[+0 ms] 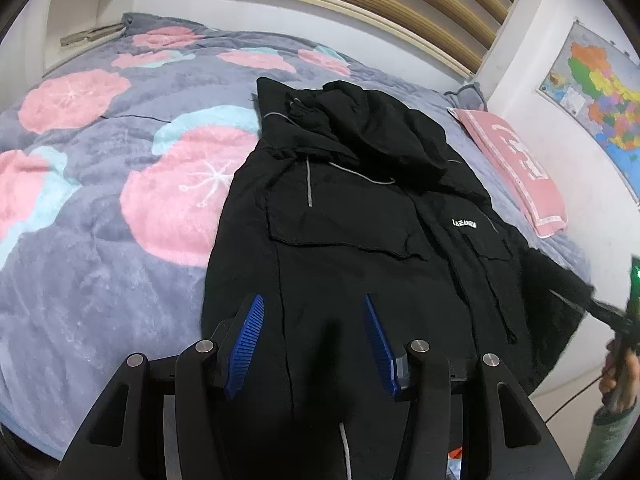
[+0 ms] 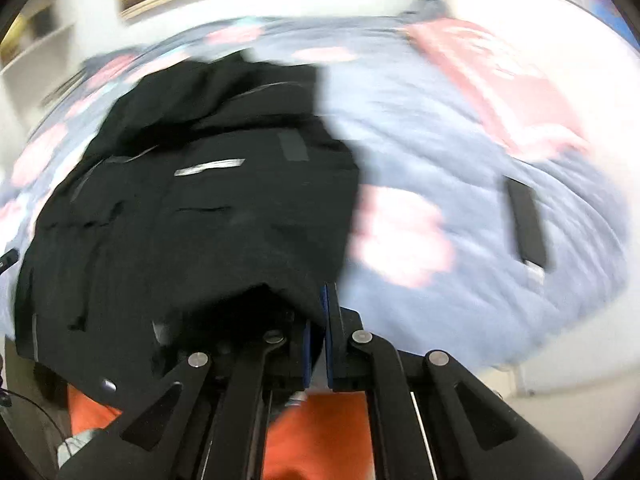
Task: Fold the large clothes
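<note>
A large black hooded jacket [image 1: 352, 216] lies front up on the bed, hood toward the headboard, with a white logo on the chest. My left gripper [image 1: 312, 304] is open, its blue pads [image 1: 250, 332] spread just above the jacket's lower hem, holding nothing. My right gripper [image 2: 318, 308] is shut on the jacket's black fabric [image 2: 192, 220], which drapes over its left finger; this view is motion blurred. In the left wrist view the right gripper [image 1: 624, 320] shows at the far right, pulling a stretched part of the jacket off the bed's edge.
The bed carries a grey blanket [image 1: 100, 216] with pink and teal flowers. A pink pillow [image 1: 516, 168] lies at the right by the wall, under a coloured map [image 1: 600, 96]. A dark flat phone-like object [image 2: 526, 220] lies on the blanket. Slatted headboard behind.
</note>
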`<state>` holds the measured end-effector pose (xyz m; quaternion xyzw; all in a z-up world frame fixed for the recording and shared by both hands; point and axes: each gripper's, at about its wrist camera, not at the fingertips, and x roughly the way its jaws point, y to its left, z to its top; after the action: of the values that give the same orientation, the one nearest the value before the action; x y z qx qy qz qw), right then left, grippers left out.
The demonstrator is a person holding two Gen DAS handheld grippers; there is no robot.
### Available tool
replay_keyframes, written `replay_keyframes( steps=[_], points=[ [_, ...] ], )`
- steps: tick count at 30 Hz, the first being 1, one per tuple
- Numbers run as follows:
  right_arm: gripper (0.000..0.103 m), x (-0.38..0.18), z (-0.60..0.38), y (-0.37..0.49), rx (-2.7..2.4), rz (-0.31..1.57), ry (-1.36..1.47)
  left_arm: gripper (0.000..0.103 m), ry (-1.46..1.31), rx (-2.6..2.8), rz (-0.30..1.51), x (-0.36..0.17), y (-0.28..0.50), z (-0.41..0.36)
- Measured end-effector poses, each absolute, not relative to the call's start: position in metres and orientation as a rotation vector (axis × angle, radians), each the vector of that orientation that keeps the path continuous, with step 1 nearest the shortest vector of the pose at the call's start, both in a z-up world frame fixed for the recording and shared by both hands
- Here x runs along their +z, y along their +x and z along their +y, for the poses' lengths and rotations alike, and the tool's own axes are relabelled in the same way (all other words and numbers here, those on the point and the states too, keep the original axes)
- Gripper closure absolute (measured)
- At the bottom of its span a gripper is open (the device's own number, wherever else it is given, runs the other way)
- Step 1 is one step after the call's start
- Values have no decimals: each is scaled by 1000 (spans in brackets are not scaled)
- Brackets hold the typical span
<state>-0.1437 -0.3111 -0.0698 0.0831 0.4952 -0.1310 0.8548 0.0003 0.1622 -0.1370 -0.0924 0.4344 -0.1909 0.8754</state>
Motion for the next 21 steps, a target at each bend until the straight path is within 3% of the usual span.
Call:
replay_keyframes(
  steps=[2, 4, 5, 11, 16, 19, 21],
  points=[
    [89, -79, -340, -162, -257, 1076, 280, 50, -191, -391, 909, -138, 2, 162],
    [48, -98, -361, -178, -278, 1111, 343, 50, -194, -382, 917, -141, 2, 163],
    [42, -102, -363, -182, -283, 1126, 342, 50, -198, -379, 924, -143, 2, 164],
    [39, -96, -366, -209, -248, 1131, 284, 50, -196, -338, 957, -147, -11, 181],
    [39, -41, -362, -219, -249, 1016, 194, 50, -270, -313, 942, -143, -24, 211],
    [38, -29, -364, -201, -200, 962, 219, 40, -331, -318, 938, -146, -28, 228],
    [38, -40, -359, -181, -155, 979, 249, 39, -383, -365, 964, -155, -24, 230]
  ],
)
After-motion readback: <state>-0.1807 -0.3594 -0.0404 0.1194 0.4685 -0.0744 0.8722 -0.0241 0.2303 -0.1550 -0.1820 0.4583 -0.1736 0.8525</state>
